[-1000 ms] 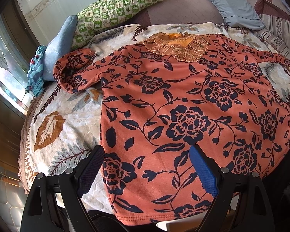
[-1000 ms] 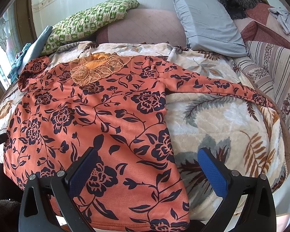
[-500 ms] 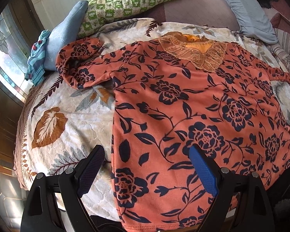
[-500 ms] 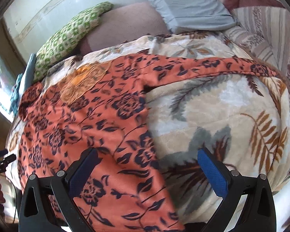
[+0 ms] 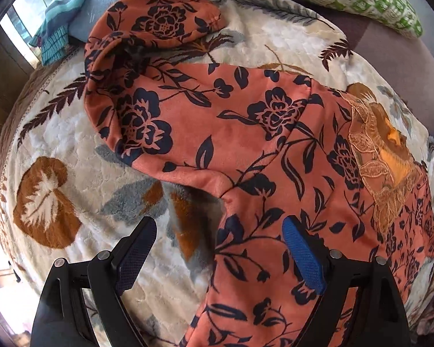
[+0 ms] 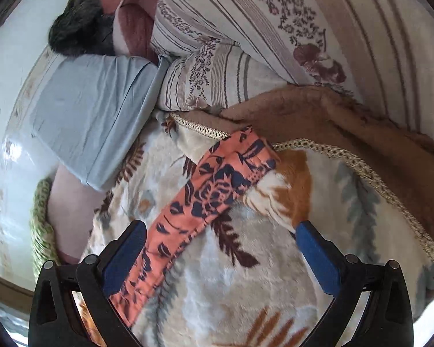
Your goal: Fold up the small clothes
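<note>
Shirt [image 5: 246, 150] spread flat on bed [image 5: 72, 150], no fold made yet; we judge task barely begun. Left hand-held gripper [image 5: 220, 248] jaws apart near armpit. Right hand-held gripper [image 6: 220, 251] jaws apart over sleeve [image 6: 217, 185]. Sleeves, body left.

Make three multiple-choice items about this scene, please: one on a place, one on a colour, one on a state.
1. Where does the sleeve cuff lie in the right wrist view?
A. at the blanket's corded edge
B. on the blue pillow
C. inside the tool

2. What colour is the flower print on the orange top?
A. white
B. dark navy
C. green

3. How is the left tool?
A. shut on the top
B. open
C. out of view

Answers: 1 A, the cuff ends beside the cord; 2 B, dark blooms on orange; 3 B, its pads stand apart.
</note>
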A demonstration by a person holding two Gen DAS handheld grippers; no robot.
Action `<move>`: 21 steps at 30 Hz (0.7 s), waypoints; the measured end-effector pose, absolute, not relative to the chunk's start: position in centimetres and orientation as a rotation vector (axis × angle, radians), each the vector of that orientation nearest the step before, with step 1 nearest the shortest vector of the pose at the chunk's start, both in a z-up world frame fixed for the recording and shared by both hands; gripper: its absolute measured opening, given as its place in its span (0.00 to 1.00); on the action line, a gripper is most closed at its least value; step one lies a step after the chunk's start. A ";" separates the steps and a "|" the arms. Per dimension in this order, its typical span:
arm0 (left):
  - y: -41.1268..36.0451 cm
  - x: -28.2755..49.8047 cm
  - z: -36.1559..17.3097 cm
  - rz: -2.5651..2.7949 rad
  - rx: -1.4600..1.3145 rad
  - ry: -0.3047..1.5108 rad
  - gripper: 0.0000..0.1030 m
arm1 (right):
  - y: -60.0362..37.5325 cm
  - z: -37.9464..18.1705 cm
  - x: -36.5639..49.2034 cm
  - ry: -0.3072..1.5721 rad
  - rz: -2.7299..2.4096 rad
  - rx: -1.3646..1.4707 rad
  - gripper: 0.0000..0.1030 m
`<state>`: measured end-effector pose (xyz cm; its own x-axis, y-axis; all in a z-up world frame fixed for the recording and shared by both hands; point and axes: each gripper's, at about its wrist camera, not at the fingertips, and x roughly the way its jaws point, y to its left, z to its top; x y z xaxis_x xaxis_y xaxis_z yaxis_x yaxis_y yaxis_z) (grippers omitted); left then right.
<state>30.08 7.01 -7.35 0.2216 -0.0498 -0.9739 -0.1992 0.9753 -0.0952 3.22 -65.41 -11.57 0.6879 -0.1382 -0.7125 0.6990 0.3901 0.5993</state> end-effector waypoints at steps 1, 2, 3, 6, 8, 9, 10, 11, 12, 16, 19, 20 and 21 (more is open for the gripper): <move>6.7 30.9 -8.1 0.109 -0.232 1.358 0.86 | -65.9 -12.3 4.1 0.617 -0.575 1.081 1.00; 6.3 31.7 -8.9 0.112 -0.237 1.367 0.86 | -66.3 -13.1 4.9 0.602 -0.557 1.122 1.00; 5.9 32.3 -9.7 0.112 -0.230 1.374 0.86 | -66.5 -13.7 5.7 0.587 -0.535 1.155 1.00; 4.4 33.8 -11.8 0.131 -0.159 1.388 0.86 | -66.5 -15.2 8.6 0.649 -0.546 1.148 1.00; 3.4 34.3 -12.5 0.146 -0.097 1.378 0.86 | -66.3 -15.7 10.0 0.737 -0.602 1.106 0.98; 3.1 34.5 -12.7 0.133 -0.092 1.374 0.85 | -66.2 -15.3 10.0 0.722 -0.616 1.083 0.86; 2.9 34.7 -12.8 0.115 -0.105 1.379 0.82 | -66.2 -14.6 10.0 0.695 -0.593 1.081 0.45; 2.6 34.7 -12.8 0.099 -0.121 1.380 0.76 | -66.4 -14.1 9.8 0.669 -0.538 1.107 0.15; 2.3 34.7 -12.5 0.089 -0.125 1.370 0.76 | -66.4 -12.9 9.1 0.610 -0.520 1.102 0.09; 0.3 34.7 -10.8 0.045 -0.079 1.299 0.76 | -66.0 -9.8 7.0 0.506 -0.560 0.897 0.08; -2.2 34.9 -9.8 -0.010 -0.077 1.279 0.76 | -67.8 -14.7 7.3 0.719 -0.611 0.993 0.10; -3.2 34.9 -9.5 -0.030 -0.073 1.273 0.76 | -67.9 -15.7 6.9 0.723 -0.603 1.027 0.07; -4.0 34.8 -9.1 -0.054 -0.075 1.265 0.76 | -67.8 -15.7 6.2 0.677 -0.580 1.042 0.07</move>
